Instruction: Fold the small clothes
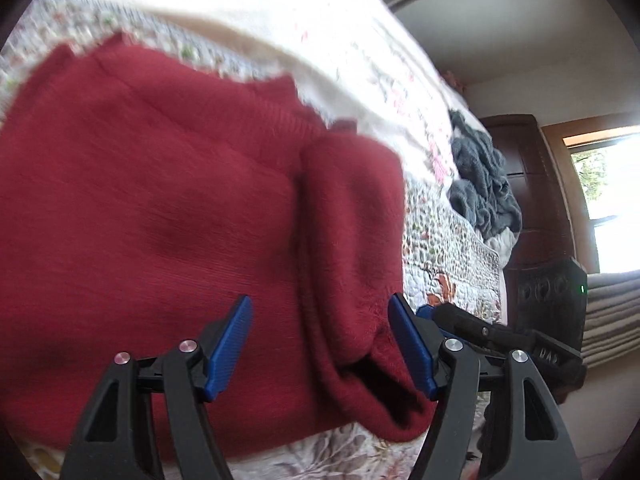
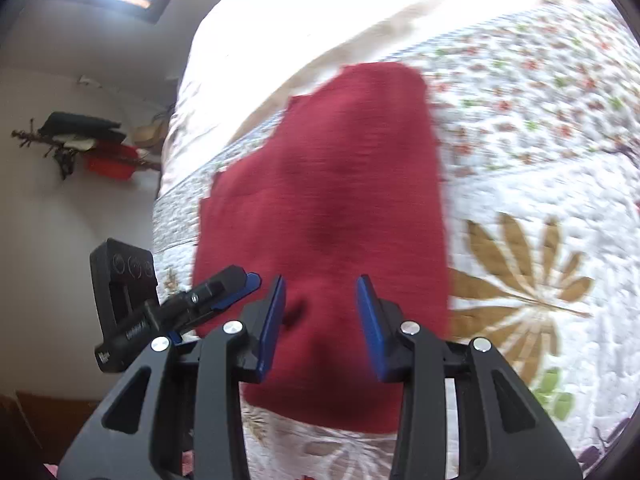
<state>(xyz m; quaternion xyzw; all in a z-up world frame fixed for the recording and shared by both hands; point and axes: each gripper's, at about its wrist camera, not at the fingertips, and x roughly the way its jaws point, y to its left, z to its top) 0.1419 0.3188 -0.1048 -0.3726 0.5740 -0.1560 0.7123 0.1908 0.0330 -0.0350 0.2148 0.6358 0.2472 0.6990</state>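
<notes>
A bed under a floral quilt (image 2: pixel 540 168) fills both views, stretching ahead of and beneath both sets of tongs. On it lies a dark red knitted sweater (image 1: pixel 160 200), spread directly in front of both tongs, with a folded-over part (image 1: pixel 352 216) lying along its side ahead of the left tongs. A crumpled grey garment (image 1: pixel 484 184) sits on the bed well beyond the left tongs, to their right. The left tongs (image 1: pixel 320 344) are spread wide over the sweater's near edge, gripping nothing. The right tongs (image 2: pixel 322 320) are likewise parted above the red knit, with nothing between their blue pads (image 2: pixel 370 320).
</notes>
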